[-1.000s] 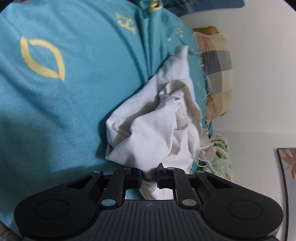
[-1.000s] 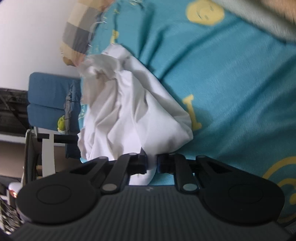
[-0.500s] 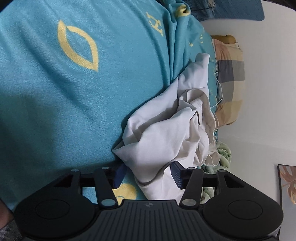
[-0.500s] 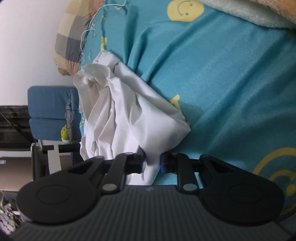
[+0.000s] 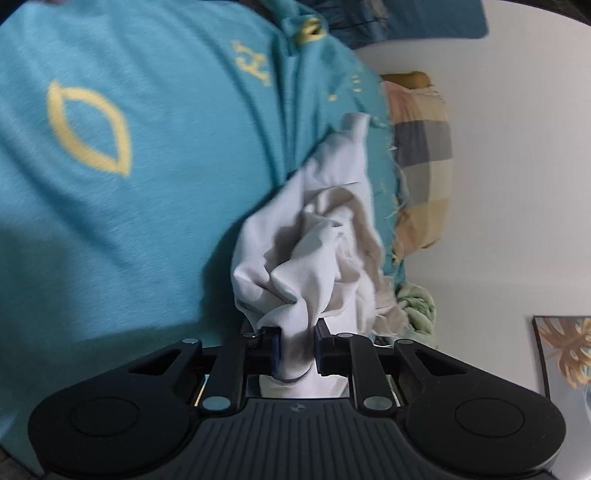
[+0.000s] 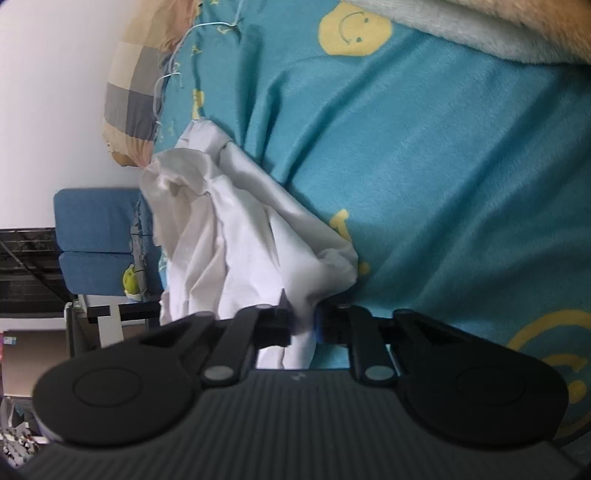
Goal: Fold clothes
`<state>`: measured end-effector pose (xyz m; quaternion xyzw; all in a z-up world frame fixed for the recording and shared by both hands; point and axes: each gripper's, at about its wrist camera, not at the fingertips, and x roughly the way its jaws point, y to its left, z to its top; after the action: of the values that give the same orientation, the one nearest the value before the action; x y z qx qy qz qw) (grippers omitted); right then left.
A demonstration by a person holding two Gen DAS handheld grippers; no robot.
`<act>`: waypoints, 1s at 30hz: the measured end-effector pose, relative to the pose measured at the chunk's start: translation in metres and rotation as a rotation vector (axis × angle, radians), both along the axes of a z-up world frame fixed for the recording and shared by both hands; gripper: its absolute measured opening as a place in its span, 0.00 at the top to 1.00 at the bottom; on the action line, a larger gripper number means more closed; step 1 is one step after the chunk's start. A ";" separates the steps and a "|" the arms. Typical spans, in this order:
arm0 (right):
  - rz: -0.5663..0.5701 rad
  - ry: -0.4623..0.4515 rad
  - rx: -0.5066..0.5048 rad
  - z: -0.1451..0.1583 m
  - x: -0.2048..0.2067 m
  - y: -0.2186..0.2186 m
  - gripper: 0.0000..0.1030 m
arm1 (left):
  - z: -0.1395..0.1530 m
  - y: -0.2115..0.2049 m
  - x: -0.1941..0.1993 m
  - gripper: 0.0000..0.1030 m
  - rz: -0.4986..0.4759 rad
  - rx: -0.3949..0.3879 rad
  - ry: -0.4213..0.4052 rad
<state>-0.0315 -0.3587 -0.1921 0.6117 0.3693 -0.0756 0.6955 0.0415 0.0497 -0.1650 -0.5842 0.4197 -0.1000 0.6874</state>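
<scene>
A crumpled white garment [image 5: 317, 243] lies bunched on a teal blanket [image 5: 129, 221] with yellow prints. My left gripper [image 5: 297, 350] has its jaws closing, and a thick fold of the white cloth is pinched between the blue pads. In the right wrist view the same white garment [image 6: 236, 236] rises in a heap from the teal blanket [image 6: 424, 166]. My right gripper [image 6: 304, 326] is also closing, its jaws nipped on a narrow edge of the cloth that hangs down between them.
A checked pillow [image 5: 421, 162] lies past the garment by a white wall [image 5: 517, 166], with a green cloth [image 5: 417, 306] below it. A blue chair [image 6: 96, 236] stands off the bed's edge. A pale fleece [image 6: 461, 29] lies at the blanket's top right.
Both grippers opened half a second ago and have closed again on the white garment. The left one now holds a thicker bunch, and the cloth is drawn up more tightly.
</scene>
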 end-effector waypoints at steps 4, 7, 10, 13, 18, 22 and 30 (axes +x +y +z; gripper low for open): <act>0.021 -0.047 -0.031 0.027 -0.005 0.001 0.89 | 0.023 0.007 -0.003 0.85 -0.014 -0.024 -0.010; 0.034 -0.107 -0.071 0.058 -0.015 0.007 0.90 | 0.044 0.014 -0.020 0.85 -0.017 -0.023 -0.034; 0.055 -0.138 -0.127 0.088 -0.031 0.017 0.90 | 0.074 0.009 -0.034 0.86 -0.032 0.024 -0.063; 0.064 -0.159 -0.148 0.112 -0.055 0.023 0.90 | 0.102 0.014 -0.056 0.86 -0.042 0.045 -0.069; 0.048 -0.178 -0.147 0.137 -0.110 0.032 0.90 | 0.132 0.025 -0.106 0.86 -0.058 0.072 -0.080; 0.026 -0.187 -0.149 0.144 -0.159 0.039 0.90 | 0.143 0.039 -0.161 0.85 -0.065 0.092 -0.092; 0.000 -0.164 -0.117 0.145 -0.168 0.034 0.90 | 0.159 0.043 -0.180 0.85 -0.060 0.098 -0.071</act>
<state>-0.1992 -0.3248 -0.0466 0.5741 0.3058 -0.0467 0.7581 -0.1383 0.0929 -0.0065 -0.5329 0.4167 -0.1206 0.7265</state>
